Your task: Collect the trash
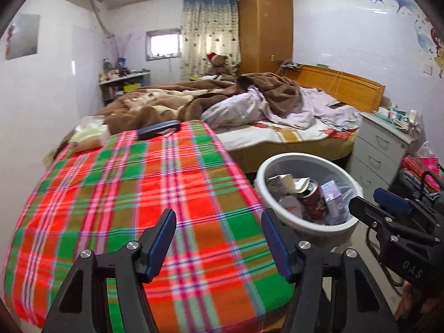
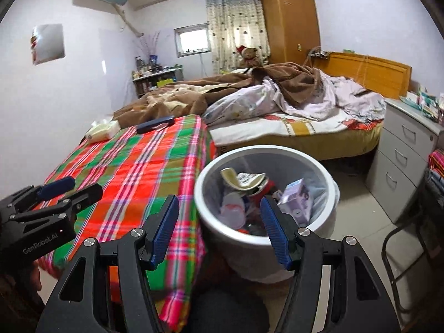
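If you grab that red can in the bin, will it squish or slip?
The red can probably weighs little: its top looks opened, so it may be empty. Thin metal like that would likely dent under a hard squeeze. Its round, shiny side might slip, and it leans on loose wrappers in the trash bin, so it could topple when nudged.

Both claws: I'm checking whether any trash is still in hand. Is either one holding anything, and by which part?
Nothing is held. The left claw and the right claw are both open, with nothing between their fingers.
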`<state>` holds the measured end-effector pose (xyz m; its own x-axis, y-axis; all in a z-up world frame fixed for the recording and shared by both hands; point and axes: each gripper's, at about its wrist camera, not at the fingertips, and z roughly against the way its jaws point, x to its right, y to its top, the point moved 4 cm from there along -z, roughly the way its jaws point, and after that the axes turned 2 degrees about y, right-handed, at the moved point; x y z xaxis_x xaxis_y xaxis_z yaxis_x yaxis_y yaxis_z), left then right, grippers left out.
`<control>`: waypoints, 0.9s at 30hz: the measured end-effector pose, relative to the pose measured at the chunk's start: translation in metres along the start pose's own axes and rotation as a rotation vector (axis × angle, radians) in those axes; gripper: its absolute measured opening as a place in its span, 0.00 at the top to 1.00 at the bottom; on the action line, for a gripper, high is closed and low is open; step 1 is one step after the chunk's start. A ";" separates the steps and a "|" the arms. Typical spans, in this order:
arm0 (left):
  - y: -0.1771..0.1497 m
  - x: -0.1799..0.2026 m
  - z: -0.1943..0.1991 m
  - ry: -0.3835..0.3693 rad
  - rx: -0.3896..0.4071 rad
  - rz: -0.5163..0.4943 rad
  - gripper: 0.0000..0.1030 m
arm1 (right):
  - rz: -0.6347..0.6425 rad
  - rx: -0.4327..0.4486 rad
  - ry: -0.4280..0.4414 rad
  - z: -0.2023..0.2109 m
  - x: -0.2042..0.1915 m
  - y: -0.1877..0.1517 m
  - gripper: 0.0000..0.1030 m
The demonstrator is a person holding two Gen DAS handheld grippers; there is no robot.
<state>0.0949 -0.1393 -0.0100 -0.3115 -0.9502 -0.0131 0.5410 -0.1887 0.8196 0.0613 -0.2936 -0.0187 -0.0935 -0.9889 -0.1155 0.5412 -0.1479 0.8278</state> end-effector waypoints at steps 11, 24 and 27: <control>-0.028 -0.012 0.016 0.047 -0.008 0.029 0.38 | 0.002 0.036 -0.034 0.008 -0.012 -0.012 0.39; -0.035 -0.008 0.028 0.052 0.021 0.019 0.38 | -0.008 0.047 -0.030 0.014 -0.019 -0.016 0.39; -0.034 -0.010 0.031 0.052 0.026 0.023 0.38 | -0.006 0.050 -0.029 0.015 -0.020 -0.017 0.39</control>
<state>0.0550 -0.1158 -0.0200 -0.2580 -0.9659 -0.0229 0.5267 -0.1604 0.8348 0.0411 -0.2712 -0.0226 -0.1214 -0.9870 -0.1056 0.4984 -0.1526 0.8534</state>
